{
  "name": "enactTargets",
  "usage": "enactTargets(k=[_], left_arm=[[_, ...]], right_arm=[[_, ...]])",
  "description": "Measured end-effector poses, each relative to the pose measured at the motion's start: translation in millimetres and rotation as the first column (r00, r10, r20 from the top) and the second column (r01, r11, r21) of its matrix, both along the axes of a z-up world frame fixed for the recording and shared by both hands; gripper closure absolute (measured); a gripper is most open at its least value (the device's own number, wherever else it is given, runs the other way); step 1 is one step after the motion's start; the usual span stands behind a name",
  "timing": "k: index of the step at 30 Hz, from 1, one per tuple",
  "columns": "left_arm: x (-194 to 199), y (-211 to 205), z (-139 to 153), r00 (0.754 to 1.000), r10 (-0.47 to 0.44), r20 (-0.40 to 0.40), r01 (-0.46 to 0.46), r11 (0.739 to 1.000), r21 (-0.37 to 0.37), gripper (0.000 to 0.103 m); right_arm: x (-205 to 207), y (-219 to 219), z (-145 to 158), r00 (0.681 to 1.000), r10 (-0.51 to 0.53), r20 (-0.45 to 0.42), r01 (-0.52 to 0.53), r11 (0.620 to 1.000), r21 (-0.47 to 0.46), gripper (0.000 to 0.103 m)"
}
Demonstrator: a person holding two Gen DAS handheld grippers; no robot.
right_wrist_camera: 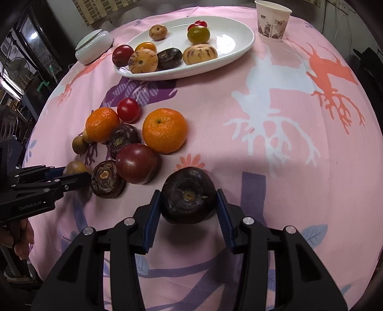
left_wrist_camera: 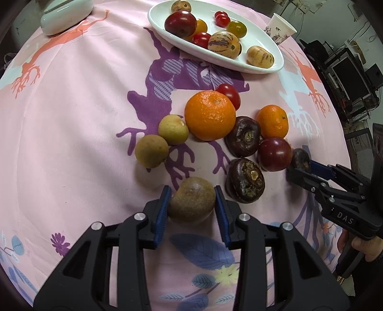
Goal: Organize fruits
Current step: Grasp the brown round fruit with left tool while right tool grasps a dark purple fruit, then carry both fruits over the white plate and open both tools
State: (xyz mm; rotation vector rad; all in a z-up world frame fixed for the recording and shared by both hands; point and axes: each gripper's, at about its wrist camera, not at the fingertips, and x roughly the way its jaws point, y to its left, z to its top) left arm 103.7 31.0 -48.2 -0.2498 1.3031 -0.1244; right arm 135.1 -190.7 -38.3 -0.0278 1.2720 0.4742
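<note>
My left gripper [left_wrist_camera: 192, 203] is shut on a brown longan [left_wrist_camera: 191, 202], held low over the cloth; it also shows in the right wrist view [right_wrist_camera: 71, 175]. My right gripper [right_wrist_camera: 189, 203] is shut on a dark water chestnut [right_wrist_camera: 189, 195]; it shows in the left wrist view [left_wrist_camera: 301, 167]. A pile lies on the cloth: two mandarins [left_wrist_camera: 210, 115] [left_wrist_camera: 273, 121], a cherry tomato [left_wrist_camera: 229, 93], two longans [left_wrist_camera: 151, 150] [left_wrist_camera: 173, 129], two water chestnuts [left_wrist_camera: 245, 183] [left_wrist_camera: 243, 136] and a dark red plum [left_wrist_camera: 274, 153]. A white oval plate [left_wrist_camera: 263, 68] [right_wrist_camera: 229, 43] at the back holds several fruits.
A paper cup [right_wrist_camera: 273, 21] stands right of the plate. A white lidded dish [right_wrist_camera: 93, 46] sits at the back left. The pink patterned tablecloth [right_wrist_camera: 275, 143] covers a round table whose edge curves away on both sides.
</note>
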Motion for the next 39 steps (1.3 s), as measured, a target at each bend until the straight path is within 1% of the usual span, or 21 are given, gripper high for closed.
enactTargets(k=[3, 8, 14, 16, 19, 25, 29, 31, 34, 39], left_arm=[[1, 5, 3, 0.999, 0.031, -0.019, -0.031, 0.999, -0.033, 0.067], [3, 9, 26, 0.998, 0.035, 0.043, -0.035, 0.999, -0.01, 0.067], [19, 8, 58, 0.993, 0.018, 0.117, -0.02, 1.0, 0.018, 0.067], [27, 6, 66, 0.991, 0.001, 0.134, -0.004, 1.0, 0.022, 0.067], [46, 2, 78, 0.987, -0.01, 0.161, 0.009, 1.0, 0.007, 0.067], [98, -15, 101, 0.972, -0.034, 0.231, 0.034, 0.999, 0.005, 0.067], [131, -19, 99, 0.97, -0.019, 0.243, 0.017, 1.0, 0.009, 0.067], [145, -18, 93, 0.973, -0.006, 0.232, 0.008, 1.0, -0.007, 0.067], [164, -17, 82, 0.976, 0.005, 0.219, -0.004, 1.0, -0.001, 0.067], [184, -23, 67, 0.978, -0.004, 0.209, 0.002, 1.0, 0.01, 0.067]], right_arm=[[-4, -7, 6, 1.0, -0.019, 0.001, 0.019, 1.0, 0.019, 0.058], [-3, -15, 26, 0.999, -0.036, 0.035, 0.034, 0.998, 0.053, 0.058], [13, -16, 55, 0.995, -0.047, 0.091, 0.038, 0.994, 0.1, 0.058], [23, -14, 63, 0.993, -0.042, 0.111, 0.03, 0.994, 0.109, 0.058], [41, -11, 74, 0.989, -0.047, 0.14, 0.028, 0.991, 0.13, 0.057], [87, 2, 92, 0.979, -0.055, 0.197, 0.022, 0.986, 0.167, 0.057], [116, 10, 90, 0.975, -0.068, 0.214, 0.031, 0.984, 0.174, 0.057], [130, 9, 83, 0.976, -0.099, 0.194, 0.06, 0.979, 0.196, 0.057], [147, 8, 68, 0.979, -0.139, 0.153, 0.104, 0.971, 0.216, 0.057], [165, 16, 47, 0.98, -0.16, 0.118, 0.133, 0.969, 0.21, 0.057]])
